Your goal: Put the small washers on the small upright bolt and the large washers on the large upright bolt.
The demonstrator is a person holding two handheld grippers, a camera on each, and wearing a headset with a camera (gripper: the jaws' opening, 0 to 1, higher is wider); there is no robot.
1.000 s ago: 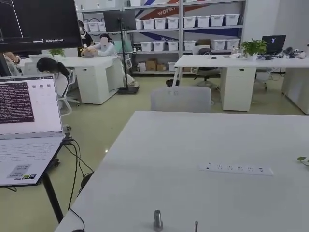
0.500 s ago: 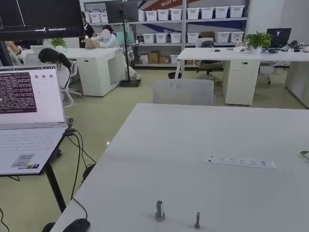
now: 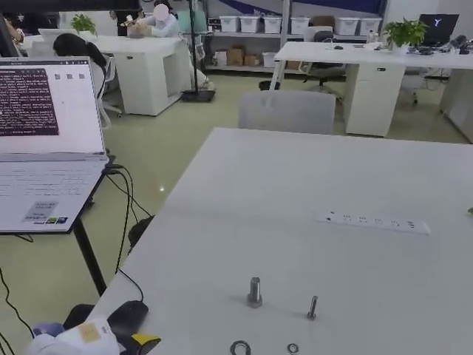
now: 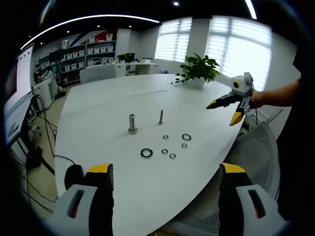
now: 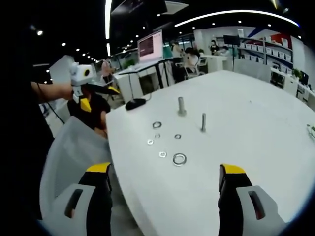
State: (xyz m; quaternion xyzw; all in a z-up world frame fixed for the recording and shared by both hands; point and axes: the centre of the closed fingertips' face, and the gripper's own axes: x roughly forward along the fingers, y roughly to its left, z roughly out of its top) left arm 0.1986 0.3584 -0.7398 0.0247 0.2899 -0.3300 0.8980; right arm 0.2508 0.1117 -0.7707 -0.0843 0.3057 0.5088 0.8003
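On the white table (image 3: 244, 200) stand a large upright bolt (image 3: 254, 292) and a small upright bolt (image 3: 312, 308). In front of them lie a large washer (image 3: 240, 347) and a small washer (image 3: 293, 348). In the left gripper view my left gripper (image 4: 165, 179) is open and empty, off the table edge, facing the large bolt (image 4: 132, 124), the small bolt (image 4: 161, 117) and several loose washers (image 4: 146, 153). My right gripper (image 5: 165, 177) is open and empty too, with washers (image 5: 179, 159) and both bolts (image 5: 181, 106) ahead of it.
A white power strip (image 3: 373, 221) lies beyond the bolts. An open laptop (image 3: 44, 148) stands on a stand at the left, with a black mouse (image 3: 127, 318) at the table's near left corner. A grey chair (image 3: 287, 111) stands at the far edge, a potted plant (image 4: 197, 69) on the table.
The head camera has tilted down, so the bolts sit higher in the picture and two washers have come into view. Nothing on the table has moved.
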